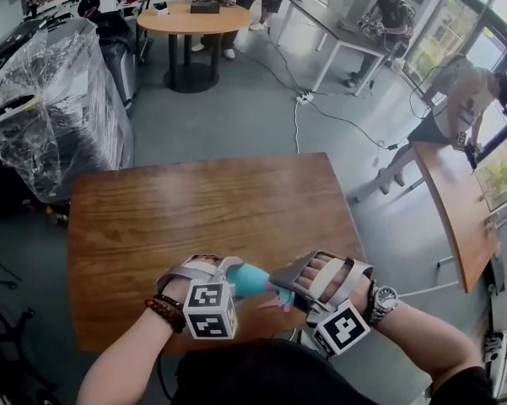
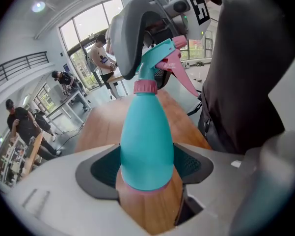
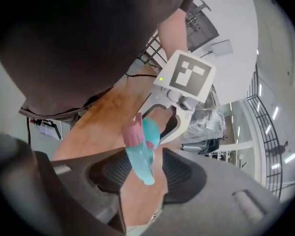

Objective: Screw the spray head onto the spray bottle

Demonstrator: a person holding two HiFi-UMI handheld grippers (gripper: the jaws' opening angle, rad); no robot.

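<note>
The wooden table point(image 1: 211, 218) fills the middle of the head view. Both grippers hang over its near edge at the bottom of the frame. At the far left stands a bulky load wrapped in clear plastic film point(image 1: 59, 99), and a round table point(image 1: 194, 17) sits at the top, with people working at desks along the right side.

The left gripper point(image 1: 228, 270) is at lower centre. In its own view its fingers are clamped on the broad lower body of the teal spray bottle point(image 2: 146, 132), with a dark pad pressed against each flank. The bottle is off the table, lying roughly level and pointing toward the right gripper point(image 3: 146, 168). Its wall is opaque, so whatever is inside cannot be seen.

The right gripper's fingers stand apart with the spray head point(image 3: 140, 146) between them. Bare wood shows on both sides of the nozzle tip, and the pads do not press on it.

The spray head sits at the bottle's neck, above a pink collar point(image 2: 145, 87). Its pink trigger point(image 2: 179, 70) juts toward the right of the left gripper view.
</note>
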